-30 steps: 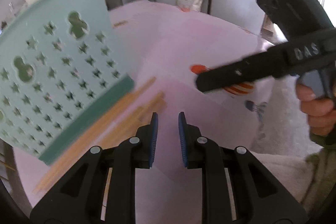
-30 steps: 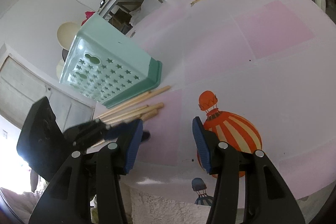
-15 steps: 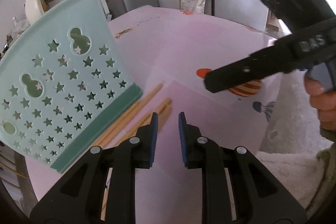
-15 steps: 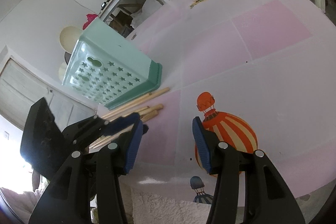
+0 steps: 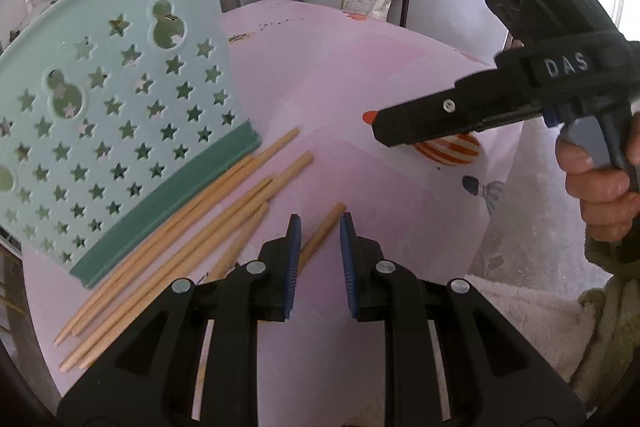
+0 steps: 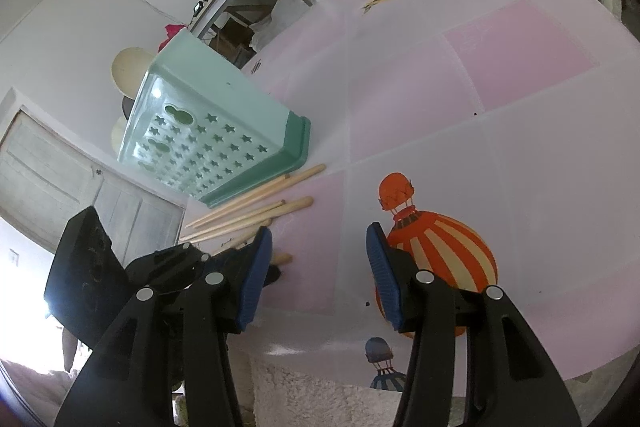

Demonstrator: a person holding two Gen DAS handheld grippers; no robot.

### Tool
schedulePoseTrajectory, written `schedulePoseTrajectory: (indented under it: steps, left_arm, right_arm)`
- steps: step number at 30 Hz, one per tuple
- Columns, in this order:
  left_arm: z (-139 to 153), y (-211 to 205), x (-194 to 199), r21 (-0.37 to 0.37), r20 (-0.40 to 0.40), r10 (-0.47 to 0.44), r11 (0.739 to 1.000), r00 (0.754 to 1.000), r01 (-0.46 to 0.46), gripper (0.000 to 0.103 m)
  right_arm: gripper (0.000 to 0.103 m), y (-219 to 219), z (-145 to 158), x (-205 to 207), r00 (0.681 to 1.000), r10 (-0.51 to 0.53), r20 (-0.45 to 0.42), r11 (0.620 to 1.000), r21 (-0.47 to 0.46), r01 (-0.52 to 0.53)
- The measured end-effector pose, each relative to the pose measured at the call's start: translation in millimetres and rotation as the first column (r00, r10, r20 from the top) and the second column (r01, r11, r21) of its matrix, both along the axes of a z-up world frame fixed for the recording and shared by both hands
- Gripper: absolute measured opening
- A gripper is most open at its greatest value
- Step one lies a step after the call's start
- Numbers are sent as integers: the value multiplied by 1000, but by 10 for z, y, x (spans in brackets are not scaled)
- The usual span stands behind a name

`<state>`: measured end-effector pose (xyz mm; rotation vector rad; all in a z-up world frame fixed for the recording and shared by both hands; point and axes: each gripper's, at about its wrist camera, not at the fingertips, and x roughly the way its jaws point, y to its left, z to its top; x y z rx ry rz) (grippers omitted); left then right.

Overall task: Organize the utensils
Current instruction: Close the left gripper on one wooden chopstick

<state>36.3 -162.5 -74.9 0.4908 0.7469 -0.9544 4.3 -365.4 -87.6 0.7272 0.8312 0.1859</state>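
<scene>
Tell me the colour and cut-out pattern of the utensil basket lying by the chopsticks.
Pale mint green with a darker green rim band, pierced with stars and gourd shapes: the utensil basket, clearest from the left wrist.

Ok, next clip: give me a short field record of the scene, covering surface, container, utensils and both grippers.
surface: pink tablecloth with an orange striped balloon print
container: mint-green plastic star-holed basket, tipped on its side
utensils: loose wooden chopsticks beside the basket rim
left gripper: open, one chopstick end between the jaws, untouched
right gripper: open, empty, above the cloth

The chopsticks (image 5: 192, 227) look like pale, matt wood; the mint basket (image 5: 120, 115) is smooth, slightly glossy plastic. The counter (image 6: 500, 147) wears a smooth pink printed sheet; each gripper is matt black plastic.
</scene>
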Motion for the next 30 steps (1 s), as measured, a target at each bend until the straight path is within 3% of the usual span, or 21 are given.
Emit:
schedulePoseTrajectory:
  steps: [6, 11, 15, 18, 25, 28, 30]
  left_arm:
    - [-24, 145, -65, -4, -3, 9, 1000, 1000, -9, 18]
    - [10, 62, -56, 58, 20, -30, 998, 999, 28, 18]
    - [29, -48, -81, 111, 26, -60, 992, 998, 57, 10]
    - [34, -100, -154, 108, 56, -52, 993, 997, 46, 4]
    - [253, 208, -24, -48, 1, 89, 995, 996, -89, 4]
    - [382, 479, 62, -130, -52, 178, 974, 983, -183, 4]
    - [494, 750, 108, -205, -96, 253, 941, 963, -268, 4]
  right_arm:
    - [48, 42, 42, -6, 1000, 5, 8, 1000, -9, -4]
    - [48, 94, 93, -18, 1000, 9, 16, 1000, -18, -9]
    - [48, 117, 159, -67, 999, 3, 36, 1000, -22, -2]
    - [48, 127, 204, -113, 999, 0, 44, 999, -32, 2]
    - [48, 148, 361, -193, 998, 4, 64, 997, -81, 1]
    - [48, 189, 452, -199, 997, 17, 80, 994, -111, -8]
    - [48, 259, 517, -171, 995, 45, 89, 989, -147, -32]
